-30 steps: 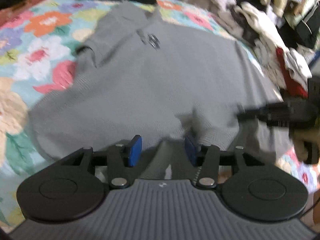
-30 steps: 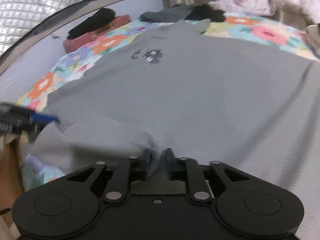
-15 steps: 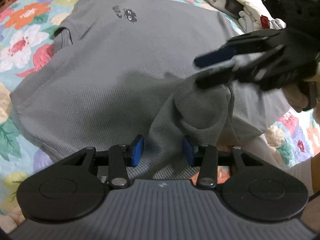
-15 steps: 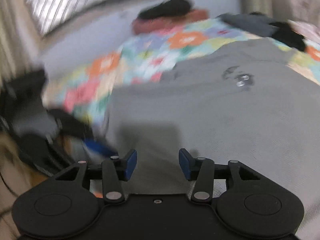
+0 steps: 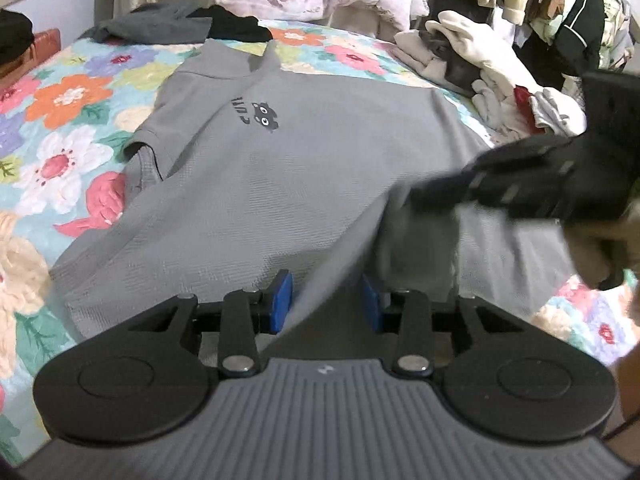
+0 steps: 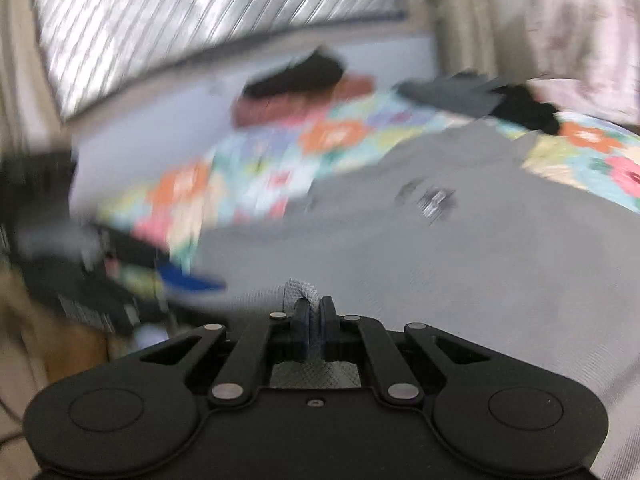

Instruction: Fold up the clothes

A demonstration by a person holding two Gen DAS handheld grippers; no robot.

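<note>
A grey shirt (image 5: pixel 300 152) with a small dark cat print lies spread front up on a floral bedspread (image 5: pixel 60 152). At its near hem my left gripper (image 5: pixel 326 302) has a lifted fold filling the gap between its blue pads, and the jaws are closing on it. My right gripper (image 6: pixel 314 320) is shut on a small tuft of the grey shirt (image 6: pixel 440 260). In the left wrist view the right gripper (image 5: pixel 424 196) reaches in from the right and pinches the raised fabric just above my left one. The left gripper (image 6: pixel 192 280) shows as a blur at the left of the right wrist view.
A heap of light clothes (image 5: pixel 480 60) lies along the bed's right side, with hanging garments behind it. Dark folded clothes (image 5: pixel 180 28) sit at the far end of the bed. A person's hand (image 5: pixel 600 248) holds the right gripper. The right wrist view is motion-blurred.
The right gripper opened, swung toward the left gripper, then shut on a tuft of the shirt and lifted it. The left gripper stayed at the hem with fabric between its pads.
</note>
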